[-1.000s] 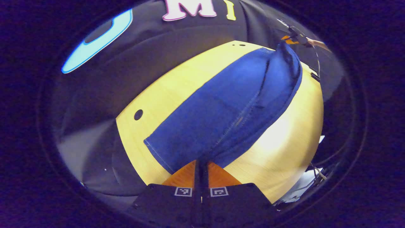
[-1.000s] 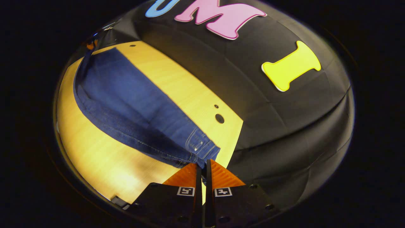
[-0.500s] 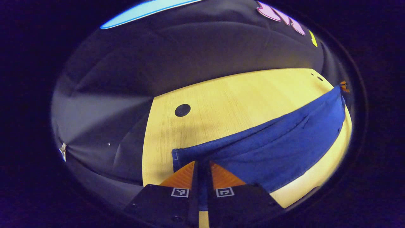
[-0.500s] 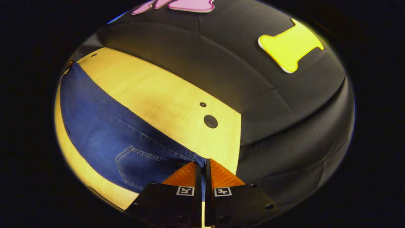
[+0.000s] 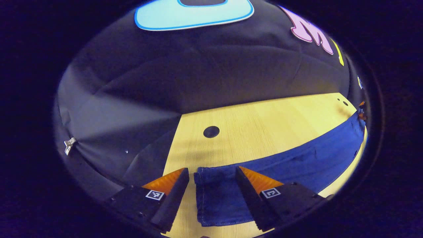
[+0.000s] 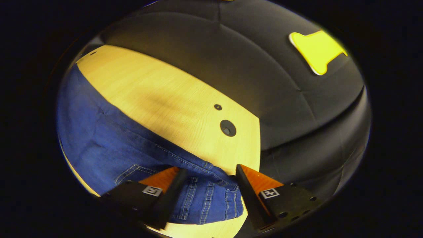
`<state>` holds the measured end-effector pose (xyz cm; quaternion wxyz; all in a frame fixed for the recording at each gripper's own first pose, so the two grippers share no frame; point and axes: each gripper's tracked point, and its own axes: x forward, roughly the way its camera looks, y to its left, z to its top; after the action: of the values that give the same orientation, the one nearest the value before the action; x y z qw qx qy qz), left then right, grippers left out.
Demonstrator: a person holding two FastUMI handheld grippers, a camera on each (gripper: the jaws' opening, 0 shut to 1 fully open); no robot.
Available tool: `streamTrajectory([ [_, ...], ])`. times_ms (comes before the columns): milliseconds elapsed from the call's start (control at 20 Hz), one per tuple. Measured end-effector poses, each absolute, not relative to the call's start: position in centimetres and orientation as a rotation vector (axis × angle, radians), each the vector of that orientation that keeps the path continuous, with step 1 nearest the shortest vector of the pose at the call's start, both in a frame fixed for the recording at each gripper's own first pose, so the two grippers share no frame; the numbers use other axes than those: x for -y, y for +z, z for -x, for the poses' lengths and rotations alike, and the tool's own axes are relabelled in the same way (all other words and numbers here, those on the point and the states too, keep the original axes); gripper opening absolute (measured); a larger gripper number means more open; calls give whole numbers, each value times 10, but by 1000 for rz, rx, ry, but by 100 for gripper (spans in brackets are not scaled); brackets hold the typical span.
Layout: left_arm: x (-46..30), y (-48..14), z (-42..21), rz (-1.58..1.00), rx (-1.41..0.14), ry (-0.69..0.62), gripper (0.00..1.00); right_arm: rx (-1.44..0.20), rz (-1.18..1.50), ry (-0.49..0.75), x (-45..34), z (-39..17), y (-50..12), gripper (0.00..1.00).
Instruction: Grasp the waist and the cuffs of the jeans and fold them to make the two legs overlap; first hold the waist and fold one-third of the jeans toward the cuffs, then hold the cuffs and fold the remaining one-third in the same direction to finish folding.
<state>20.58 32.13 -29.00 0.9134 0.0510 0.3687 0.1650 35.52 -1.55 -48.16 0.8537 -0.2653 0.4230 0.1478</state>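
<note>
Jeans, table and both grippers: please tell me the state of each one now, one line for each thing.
Jeans: lying flat along the table, legs overlapped, released at both ends.
Cuffs: on the table, between the left gripper's fingers, not pinched.
Waist: on the table, between the right gripper's fingers, not pinched.
Left gripper: open.
Right gripper: open.
Table: bare wood beyond the jeans.

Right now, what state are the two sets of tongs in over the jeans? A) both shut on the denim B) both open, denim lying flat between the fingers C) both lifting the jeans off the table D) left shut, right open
B: the left tongs and the right tongs are spread, with the blue denim jeans flat on the pale wooden table.
</note>
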Motion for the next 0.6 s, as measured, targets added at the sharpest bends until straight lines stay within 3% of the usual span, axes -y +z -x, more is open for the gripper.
streamTrajectory([
  [50, -319, -275, -204, -98, -720, 344, 92, -870, 521, 305, 16, -358, -469, 98],
  [300, -300, -219, -179, -19, -573, 423, 95, -763, 238, 171, 49, -361, -386, 98],
  [600, -217, -176, -149, 188, -456, 374, 97, -863, -246, -104, 109, -317, -410, 97],
])
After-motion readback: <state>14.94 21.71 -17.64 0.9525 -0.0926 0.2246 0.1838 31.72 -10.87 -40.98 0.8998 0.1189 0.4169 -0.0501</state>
